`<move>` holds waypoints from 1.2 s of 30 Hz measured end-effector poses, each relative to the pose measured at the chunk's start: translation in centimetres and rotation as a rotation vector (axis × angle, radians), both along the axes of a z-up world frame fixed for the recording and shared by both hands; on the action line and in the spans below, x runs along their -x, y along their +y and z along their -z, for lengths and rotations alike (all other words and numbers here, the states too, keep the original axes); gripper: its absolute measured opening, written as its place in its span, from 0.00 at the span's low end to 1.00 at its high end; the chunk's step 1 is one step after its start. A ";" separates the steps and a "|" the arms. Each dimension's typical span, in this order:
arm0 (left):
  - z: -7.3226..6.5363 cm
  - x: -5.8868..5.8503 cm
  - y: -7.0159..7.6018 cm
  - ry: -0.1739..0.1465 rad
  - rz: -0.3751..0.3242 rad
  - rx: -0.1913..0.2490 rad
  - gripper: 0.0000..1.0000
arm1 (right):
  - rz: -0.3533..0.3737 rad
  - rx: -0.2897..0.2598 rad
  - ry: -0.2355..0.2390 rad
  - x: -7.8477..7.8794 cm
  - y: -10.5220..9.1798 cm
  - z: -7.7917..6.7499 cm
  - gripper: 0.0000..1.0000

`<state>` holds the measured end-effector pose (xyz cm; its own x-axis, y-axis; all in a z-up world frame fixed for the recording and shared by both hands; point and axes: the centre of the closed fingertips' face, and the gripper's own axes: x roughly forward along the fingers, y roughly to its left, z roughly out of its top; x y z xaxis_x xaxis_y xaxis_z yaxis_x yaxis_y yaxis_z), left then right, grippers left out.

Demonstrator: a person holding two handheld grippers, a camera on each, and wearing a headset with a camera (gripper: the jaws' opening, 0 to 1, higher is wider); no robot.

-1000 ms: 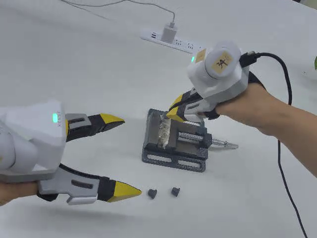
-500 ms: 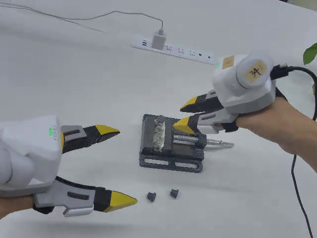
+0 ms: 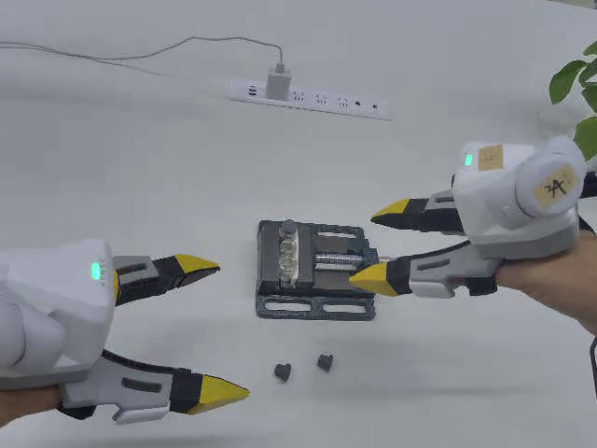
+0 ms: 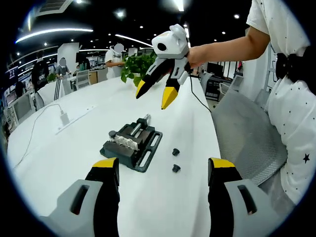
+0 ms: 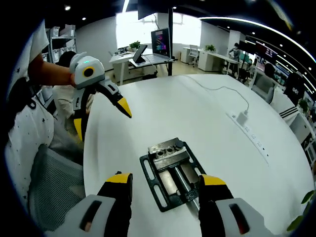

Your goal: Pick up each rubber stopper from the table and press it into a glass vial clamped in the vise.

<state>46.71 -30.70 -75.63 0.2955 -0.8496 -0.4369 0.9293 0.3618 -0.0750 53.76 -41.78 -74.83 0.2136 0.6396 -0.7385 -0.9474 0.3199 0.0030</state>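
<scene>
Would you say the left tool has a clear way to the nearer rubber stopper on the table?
Probably yes: the left tool is open, with only bare table between it and the stopper; the vise stands farther off.

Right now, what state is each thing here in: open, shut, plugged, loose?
Left gripper: open, empty.
Right gripper: open, empty.
Vise: closed on the vials.
Vials: clamped; end one appears stoppered.
Loose stoppers: two, lying on the table.
Charger: plugged into the power strip.
</scene>
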 end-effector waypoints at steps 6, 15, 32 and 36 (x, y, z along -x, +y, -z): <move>0.7 0.2 -0.5 -0.005 0.048 -0.051 0.70 | 0.010 -0.072 -0.003 1.3 -1.6 0.2 0.61; 2.1 0.1 -0.9 -0.022 0.136 -0.137 0.64 | 0.012 -0.142 -0.008 2.8 -3.5 1.2 0.78; 5.6 -0.2 -2.9 -0.062 0.322 -0.298 0.44 | 0.067 -0.183 0.000 4.2 -6.4 3.0 0.94; 6.6 0.1 -3.6 -0.071 0.368 -0.331 0.35 | 0.068 -0.188 0.000 4.5 -6.4 3.3 0.95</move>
<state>46.60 -34.27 -82.21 0.0414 -0.7225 -0.6901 0.9984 0.0030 0.0568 49.23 -48.22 -78.15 0.2609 0.7501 -0.6076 -0.9237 0.3768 0.0685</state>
